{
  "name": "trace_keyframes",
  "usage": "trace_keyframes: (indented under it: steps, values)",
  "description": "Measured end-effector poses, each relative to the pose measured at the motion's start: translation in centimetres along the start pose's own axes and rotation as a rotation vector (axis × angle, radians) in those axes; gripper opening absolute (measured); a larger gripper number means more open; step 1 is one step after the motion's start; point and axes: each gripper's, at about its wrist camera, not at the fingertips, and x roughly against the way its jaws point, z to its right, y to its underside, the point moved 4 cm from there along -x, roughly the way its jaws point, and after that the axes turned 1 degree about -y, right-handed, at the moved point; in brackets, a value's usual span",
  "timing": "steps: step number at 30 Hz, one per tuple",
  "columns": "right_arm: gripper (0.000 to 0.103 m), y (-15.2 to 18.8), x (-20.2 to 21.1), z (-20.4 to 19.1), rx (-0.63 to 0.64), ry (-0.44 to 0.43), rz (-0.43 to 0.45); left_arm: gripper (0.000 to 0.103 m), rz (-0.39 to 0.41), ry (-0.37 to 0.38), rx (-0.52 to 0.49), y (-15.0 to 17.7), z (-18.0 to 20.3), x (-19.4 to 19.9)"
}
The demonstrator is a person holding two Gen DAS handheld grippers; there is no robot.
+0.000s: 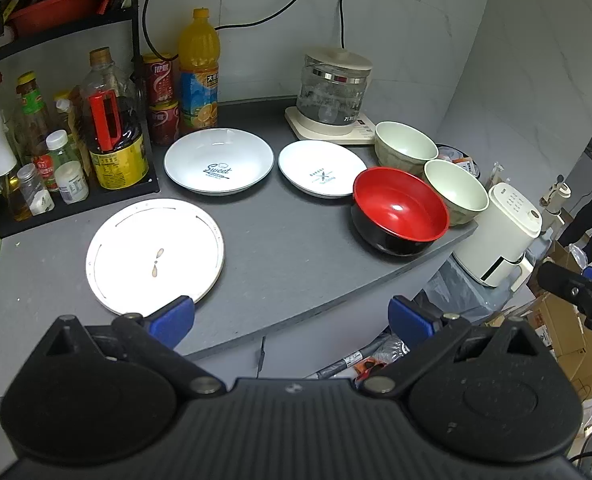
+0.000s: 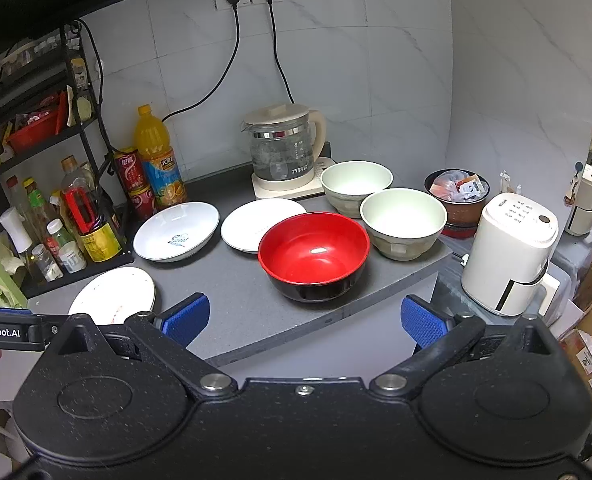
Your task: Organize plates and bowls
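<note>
**Approach setup for first dish pickup**

Grippers: I hold the left gripper (image 1: 292,322) and right gripper (image 2: 304,320) back from the counter (image 1: 280,248), jaws spread wide, both empty. From the right wrist, the red bowl (image 2: 314,254) sits at 12 o'clock, two pale green bowls (image 2: 403,222) at 1 o'clock, three white plates (image 2: 176,230) toward 10. I would nest bowls first, pinching one rim wall squarely and lifting level.

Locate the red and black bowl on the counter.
The glossy red-inside, black-outside bowl sits near the grey counter's front right edge in both wrist views, just in front of a small white plate and left of a pale green bowl.
</note>
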Motion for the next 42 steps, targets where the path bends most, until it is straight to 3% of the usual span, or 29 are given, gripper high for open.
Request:
trace_keyframes:
  steps: [31, 42]
  values:
    - [0.103, 0.3, 0.1, 1.2, 0.016, -0.052, -0.025, 0.102, 0.005, -0.033, 0.053, 0.5, 0.8, 1.3]
    - [0.103, -0.8, -1.1, 2.7, -0.016, -0.039, -0.015, 0.102, 0.020, -0.009, 0.047, -1.8, 2.0, -0.1]
